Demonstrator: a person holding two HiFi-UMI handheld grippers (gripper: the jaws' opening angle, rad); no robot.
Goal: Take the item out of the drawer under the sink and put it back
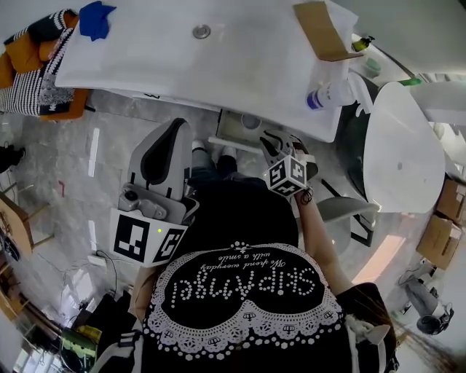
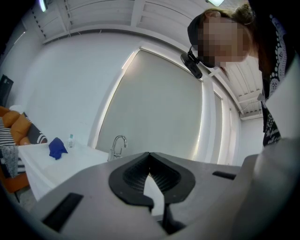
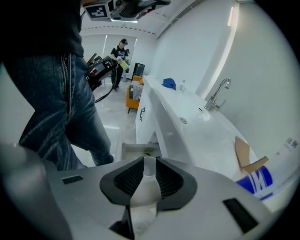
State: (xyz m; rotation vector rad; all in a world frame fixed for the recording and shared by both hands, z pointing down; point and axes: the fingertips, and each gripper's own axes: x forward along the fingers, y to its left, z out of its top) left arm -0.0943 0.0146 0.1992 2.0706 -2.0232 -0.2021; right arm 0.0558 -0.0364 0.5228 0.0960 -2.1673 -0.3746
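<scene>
The drawer (image 1: 231,131) under the white sink counter (image 1: 153,55) stands pulled out, and a round pale item (image 1: 250,122) lies in it. My right gripper (image 1: 275,140) hovers just to the right of and above the drawer, angled down, jaws open. In the right gripper view a white round-topped item (image 3: 149,169) shows in the gap of the right gripper (image 3: 149,161), with the drawer (image 3: 133,149) beyond; I cannot tell whether the pads touch it. My left gripper (image 1: 177,128) is held to the drawer's left, level, shut and empty (image 2: 149,157).
On the counter lie a blue cloth (image 1: 95,18), a piece of cardboard (image 1: 320,29) and a spray bottle (image 1: 328,95). A white round table (image 1: 400,146) stands at the right and an orange chair (image 1: 40,65) at the left. Another person (image 3: 119,51) stands far off.
</scene>
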